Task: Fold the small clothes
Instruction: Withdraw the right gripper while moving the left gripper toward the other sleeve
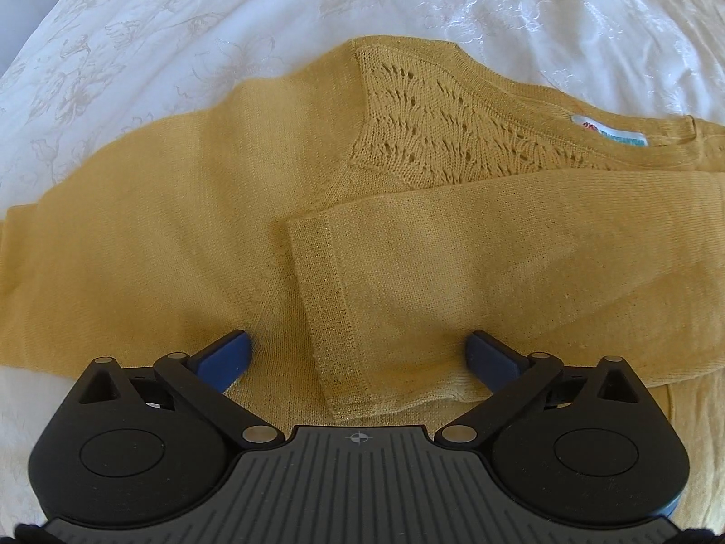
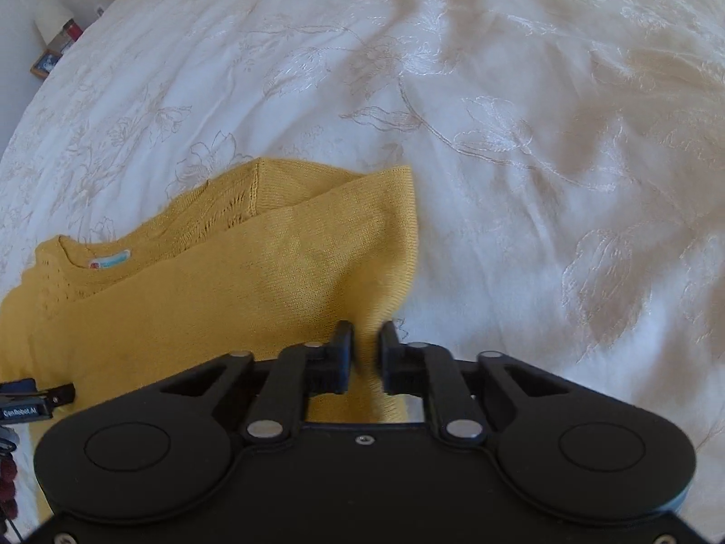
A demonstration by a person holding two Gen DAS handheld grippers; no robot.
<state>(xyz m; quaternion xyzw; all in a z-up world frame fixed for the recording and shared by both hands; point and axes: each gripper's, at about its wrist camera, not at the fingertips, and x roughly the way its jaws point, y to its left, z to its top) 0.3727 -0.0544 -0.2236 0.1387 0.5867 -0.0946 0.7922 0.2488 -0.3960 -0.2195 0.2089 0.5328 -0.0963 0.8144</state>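
A mustard-yellow knit sweater (image 1: 181,235) lies flat on the white bedspread (image 1: 204,22), with a lace yoke and a neck label (image 1: 611,133). One sleeve (image 1: 453,263) is folded across the body, its cuff (image 1: 331,326) lying between my left fingers. My left gripper (image 1: 358,349) is open wide just above the cuff. In the right wrist view, my right gripper (image 2: 366,340) is shut on the sweater's right side edge (image 2: 385,281), which is lifted and blurred. The sweater (image 2: 204,299) spreads to its left.
The embroidered white bedspread (image 2: 543,136) spreads wide to the right of the sweater. A bedside table with small items (image 2: 54,45) stands at the far left. Part of the other gripper (image 2: 31,401) shows at the left edge.
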